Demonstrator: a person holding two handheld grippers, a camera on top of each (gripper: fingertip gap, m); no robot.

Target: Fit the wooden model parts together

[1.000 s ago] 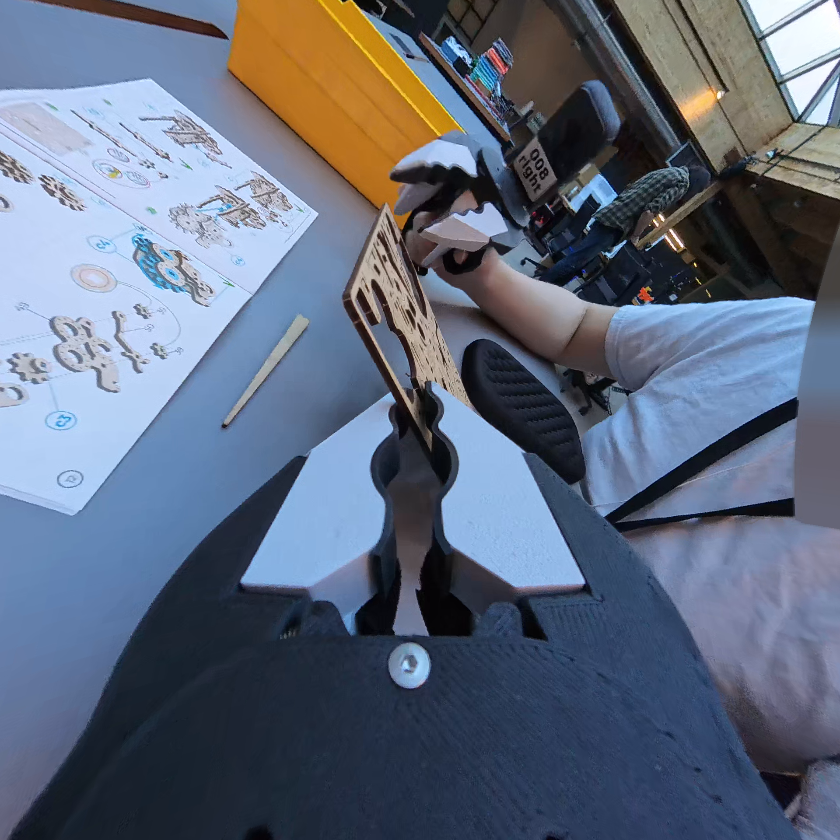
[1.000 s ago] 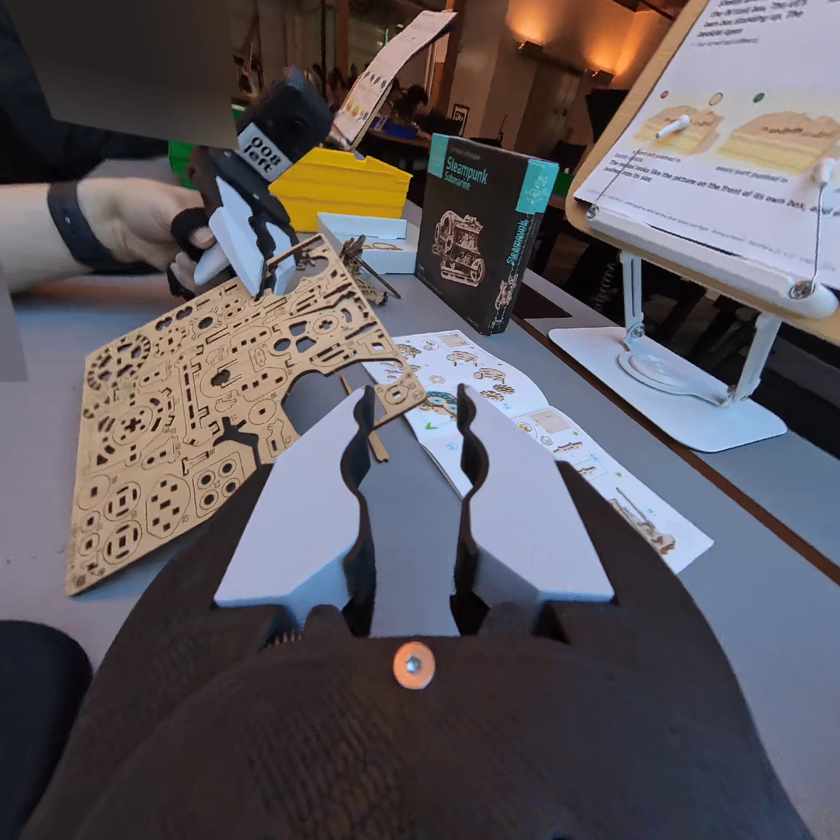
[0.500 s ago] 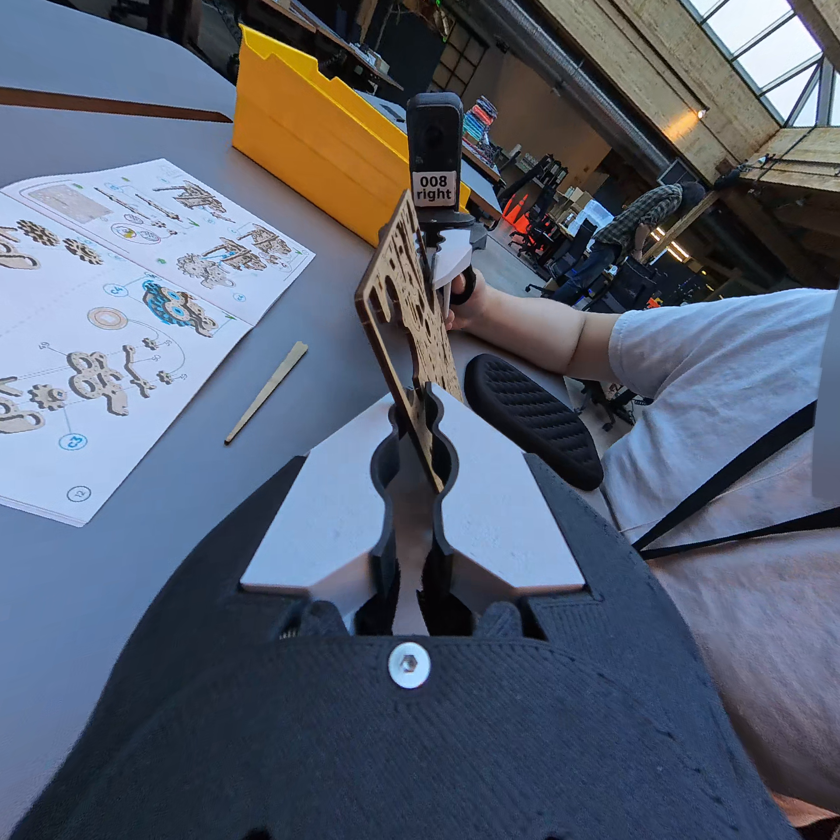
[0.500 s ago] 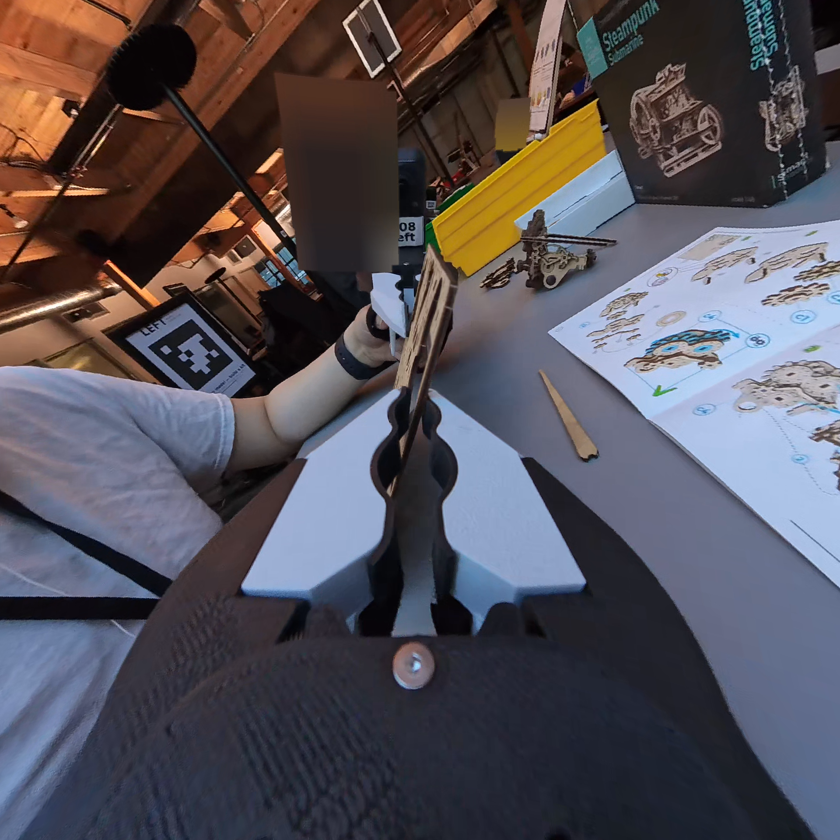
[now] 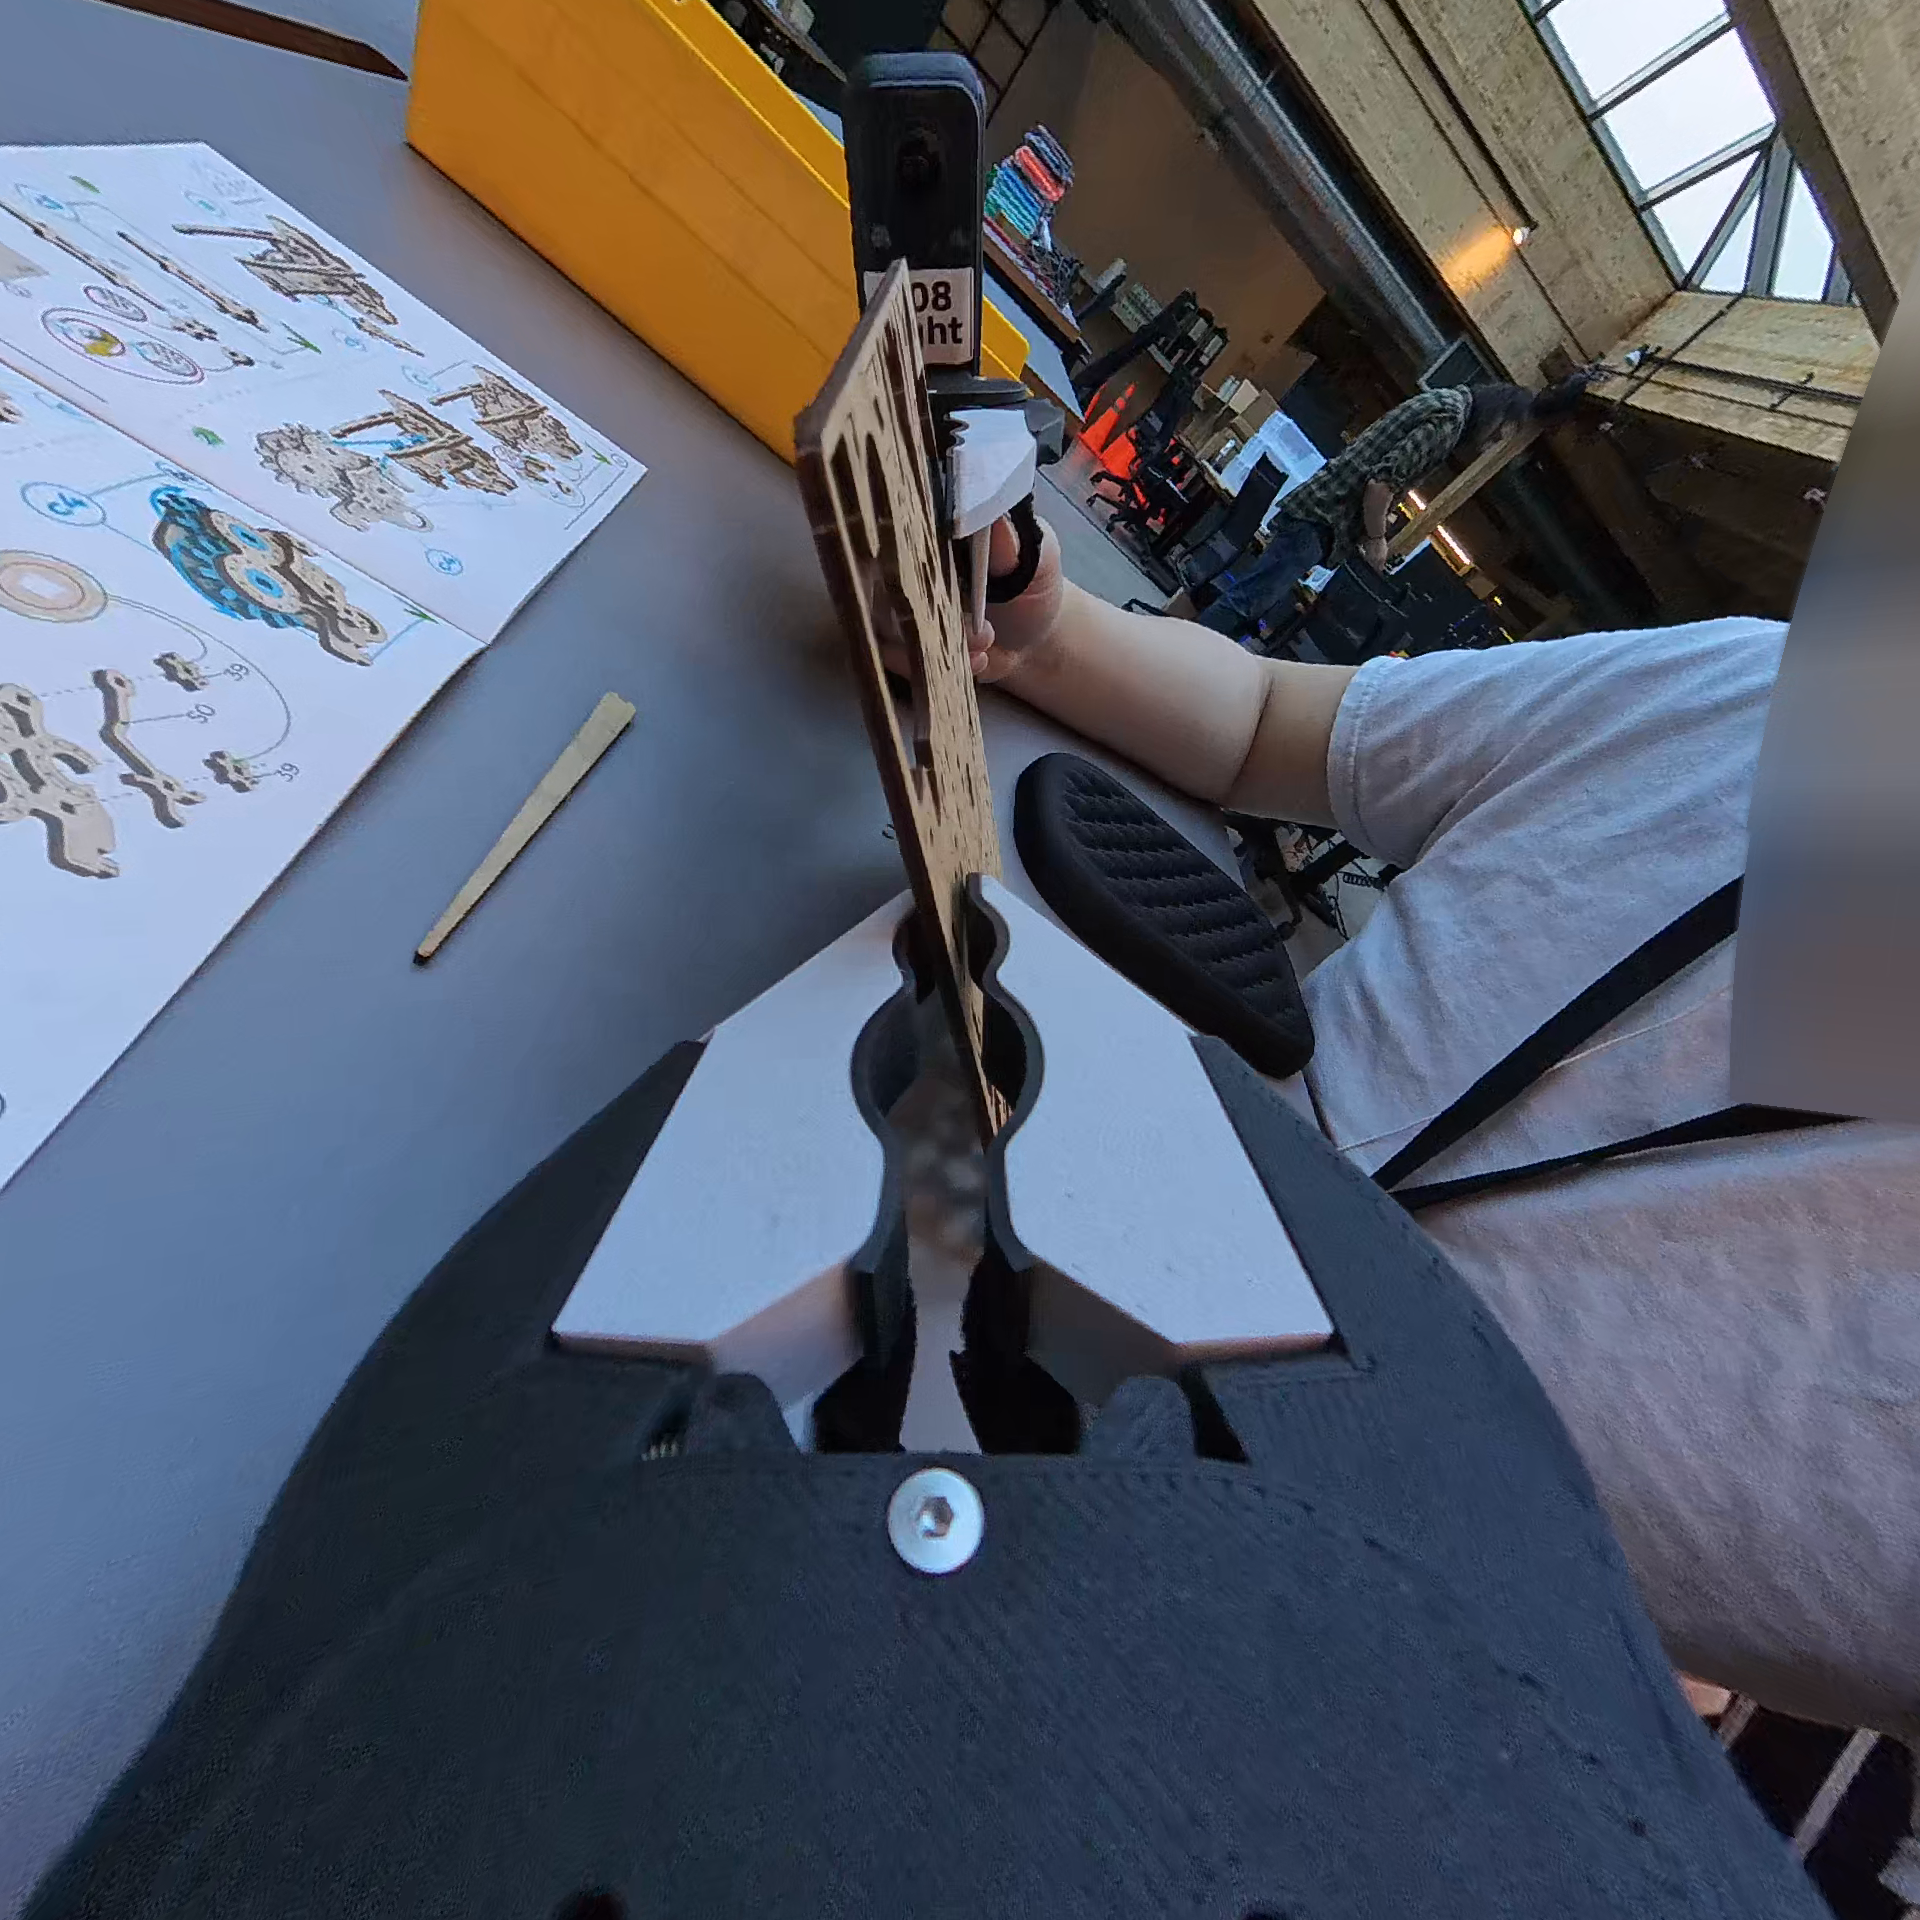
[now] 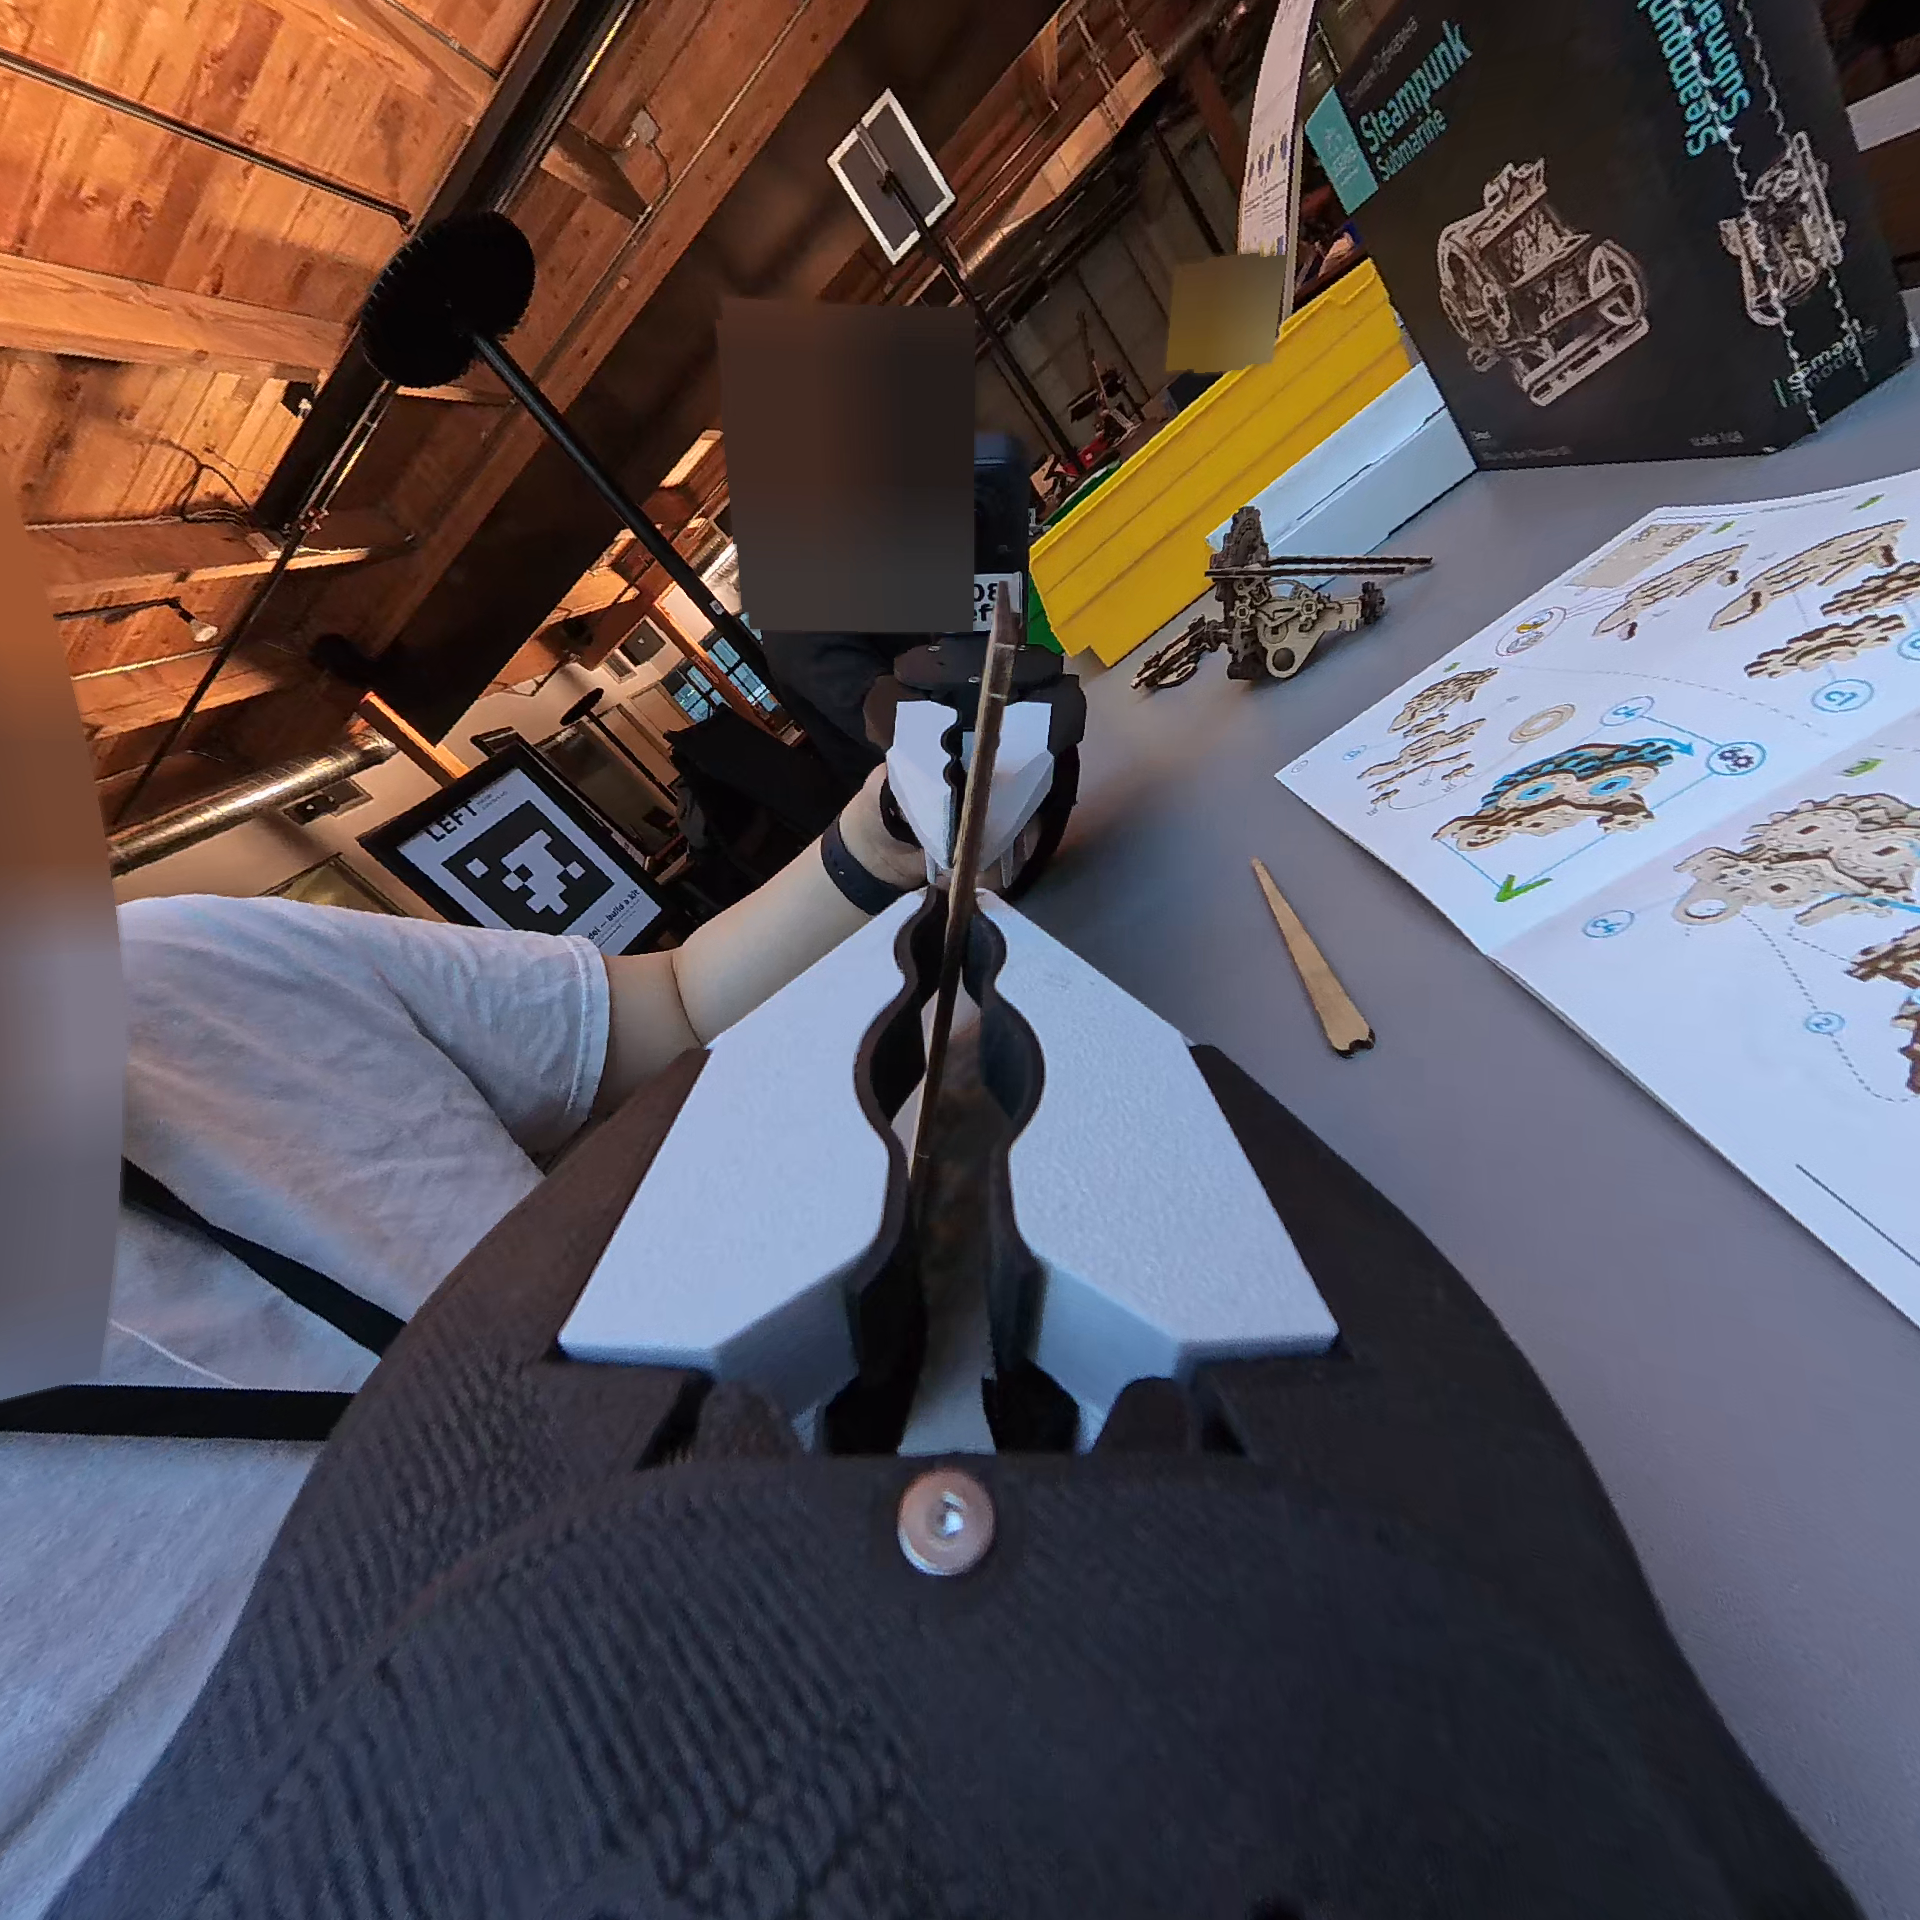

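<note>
Above the grey tabletop (image 5: 312, 1091), left gripper (image 5: 951, 914) and right gripper (image 6: 956, 914) each clamp opposite edges of the thin wooden parts sheet (image 5: 904, 623), seemingly brittle, best held by its solid border.

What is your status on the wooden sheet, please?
Left gripper and right gripper both shut on sheet, opposite edges. Sheet held on edge above table. Nothing in the way.

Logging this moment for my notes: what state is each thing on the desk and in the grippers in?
Left hand-held gripper: shut on wooden parts sheet.
Right hand-held gripper: shut on wooden parts sheet.
Wooden parts sheet: held on edge above the table.
Instruction booklet: open, flat.
Wooden stick: lying loose.
Partly built model: resting on the table.
</note>
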